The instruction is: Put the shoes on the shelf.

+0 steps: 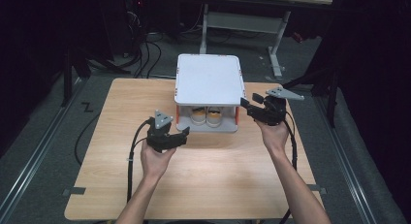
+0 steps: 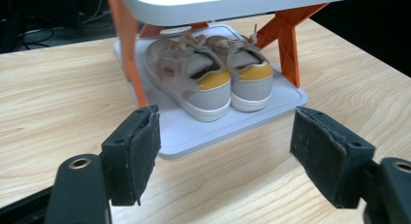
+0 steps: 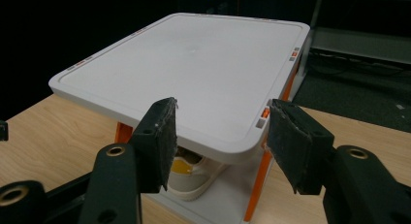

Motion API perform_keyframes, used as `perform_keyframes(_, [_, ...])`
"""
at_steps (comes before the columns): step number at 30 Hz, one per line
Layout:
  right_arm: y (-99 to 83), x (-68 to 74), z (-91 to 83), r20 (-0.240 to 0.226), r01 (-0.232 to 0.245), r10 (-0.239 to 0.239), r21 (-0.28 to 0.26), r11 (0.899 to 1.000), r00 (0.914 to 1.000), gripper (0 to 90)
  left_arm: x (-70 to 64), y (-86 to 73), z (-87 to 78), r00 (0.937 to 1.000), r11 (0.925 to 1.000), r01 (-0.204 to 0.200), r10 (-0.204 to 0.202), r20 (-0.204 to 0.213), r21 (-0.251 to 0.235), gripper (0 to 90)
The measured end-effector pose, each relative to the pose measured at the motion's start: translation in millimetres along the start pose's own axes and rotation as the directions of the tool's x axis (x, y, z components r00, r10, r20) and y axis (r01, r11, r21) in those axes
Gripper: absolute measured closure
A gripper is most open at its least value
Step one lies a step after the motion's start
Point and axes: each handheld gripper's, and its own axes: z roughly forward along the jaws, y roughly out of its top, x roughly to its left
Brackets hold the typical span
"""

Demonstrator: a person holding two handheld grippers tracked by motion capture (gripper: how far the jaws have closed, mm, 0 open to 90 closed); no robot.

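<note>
Sitting heel-out on the lower tray of the white two-tier plastic rack with orange legs (image 1: 208, 81) at frame centre, the pair of grey-and-yellow sneakers (image 2: 208, 78) faced the left gripper (image 2: 225, 153), jaws apart and empty for a grab, while the right gripper (image 3: 220, 136), likewise apart, flanked the rack's corner, probably to steady it.

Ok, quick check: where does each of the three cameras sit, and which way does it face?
High view: above the person's side, looking forward and down on the light wooden table; both forearms, left gripper, right gripper.
Left gripper view: low, facing the pair of grey and yellow sneakers between open jaws.
Right gripper view: higher, facing the white two-tier rack with orange legs; jaws open.
All share rack and sneakers.
</note>
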Motion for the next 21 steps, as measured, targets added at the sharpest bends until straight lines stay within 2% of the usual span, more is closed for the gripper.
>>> perform_keyframes(6, [-12.4,-4.1,-23.9,-0.005,0.003,-0.003,-0.024,1.000,1.0000,43.1,12.4,-9.4,-22.1,0.9999,0.9999,-0.008,0.008,0.015,-0.012,24.7])
perform_keyframes(9, [-21.9,-8.5,-33.2,-0.030,0.020,-0.021,-0.032,0.999,0.9993,41.8,20.7,-18.6,-30.7,0.9993,0.9999,0.015,-0.015,0.034,-0.008,24.9])
perform_keyframes(13, [-39.2,-16.9,-42.7,-0.054,-0.002,0.001,-0.023,1.000,0.9985,41.7,28.5,-28.2,-44.7,0.9989,0.9987,0.039,-0.038,0.028,-0.033,25.0])
perform_keyframes(18, [-58.2,-22.6,-56.6,-0.028,-0.011,0.010,-0.018,1.000,0.9996,41.7,33.0,-37.3,-53.0,0.9985,0.9980,0.050,-0.049,0.025,-0.039,24.8])
perform_keyframes(21, [-68.0,-22.9,-65.9,-0.001,0.004,-0.004,-0.015,1.000,1.0000,41.6,33.9,-43.0,-54.8,0.9986,0.9982,0.049,-0.048,0.024,-0.035,24.8])
